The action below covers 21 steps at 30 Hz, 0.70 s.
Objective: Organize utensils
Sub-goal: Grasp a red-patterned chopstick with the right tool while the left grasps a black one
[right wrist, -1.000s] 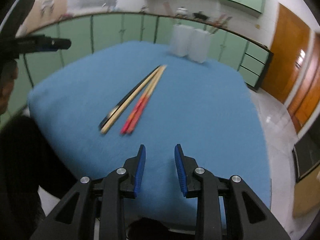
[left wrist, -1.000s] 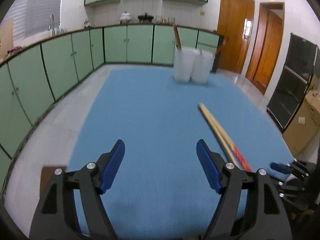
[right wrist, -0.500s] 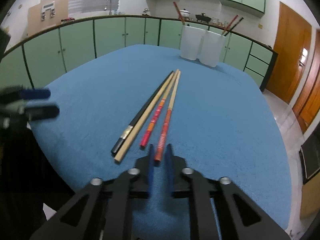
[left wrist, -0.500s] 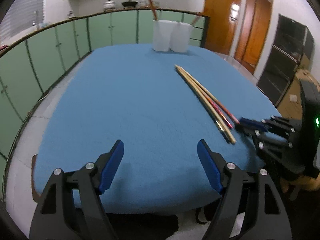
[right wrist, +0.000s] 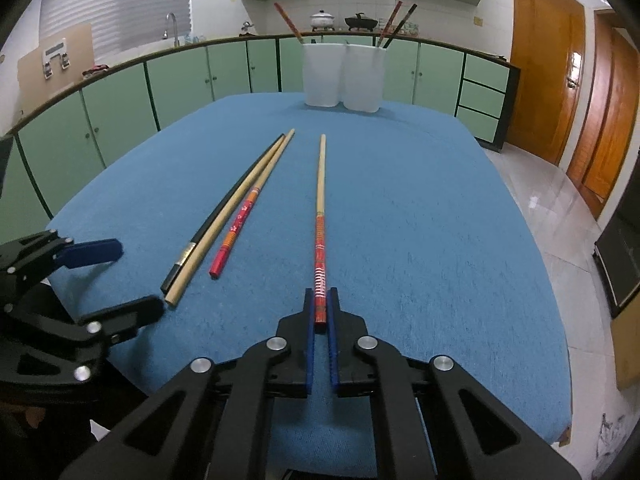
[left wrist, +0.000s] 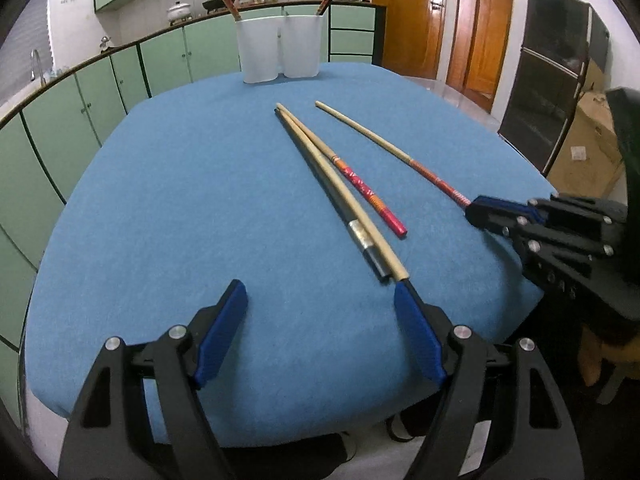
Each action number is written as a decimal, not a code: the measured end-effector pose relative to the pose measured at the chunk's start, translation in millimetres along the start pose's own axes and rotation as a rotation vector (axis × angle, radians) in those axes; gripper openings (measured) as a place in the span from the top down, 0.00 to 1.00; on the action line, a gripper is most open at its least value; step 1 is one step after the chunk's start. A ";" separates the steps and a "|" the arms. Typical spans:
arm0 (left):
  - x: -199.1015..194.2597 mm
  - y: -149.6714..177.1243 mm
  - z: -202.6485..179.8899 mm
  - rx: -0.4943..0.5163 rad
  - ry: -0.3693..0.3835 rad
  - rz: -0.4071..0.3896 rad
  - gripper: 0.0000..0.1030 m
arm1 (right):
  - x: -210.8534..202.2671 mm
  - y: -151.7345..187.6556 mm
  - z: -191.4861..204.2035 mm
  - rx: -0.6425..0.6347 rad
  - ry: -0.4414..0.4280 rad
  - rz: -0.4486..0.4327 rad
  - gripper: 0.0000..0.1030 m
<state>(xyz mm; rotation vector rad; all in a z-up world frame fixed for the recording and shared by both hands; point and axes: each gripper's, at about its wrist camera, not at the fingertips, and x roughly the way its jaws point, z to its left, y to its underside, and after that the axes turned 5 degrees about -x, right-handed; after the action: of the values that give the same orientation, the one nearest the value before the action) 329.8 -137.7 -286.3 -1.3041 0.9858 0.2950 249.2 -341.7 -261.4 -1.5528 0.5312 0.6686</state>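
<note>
Your right gripper is clamped on the red end of a chopstick, whose long axis runs straight ahead toward the white holders. Your left gripper stands wide apart, three chopsticks just ahead of its right finger.
</note>
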 end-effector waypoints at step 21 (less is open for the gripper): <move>5.8 -7.1 25.7 -0.139 -0.051 -0.118 0.92 | 4.6 -1.5 16.8 -0.018 0.061 -0.028 0.93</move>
<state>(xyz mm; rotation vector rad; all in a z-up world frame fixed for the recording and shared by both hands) 349.3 -118.7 -287.4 -1.4680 0.8530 0.3085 251.9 -324.6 -264.0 -1.5990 0.5491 0.6075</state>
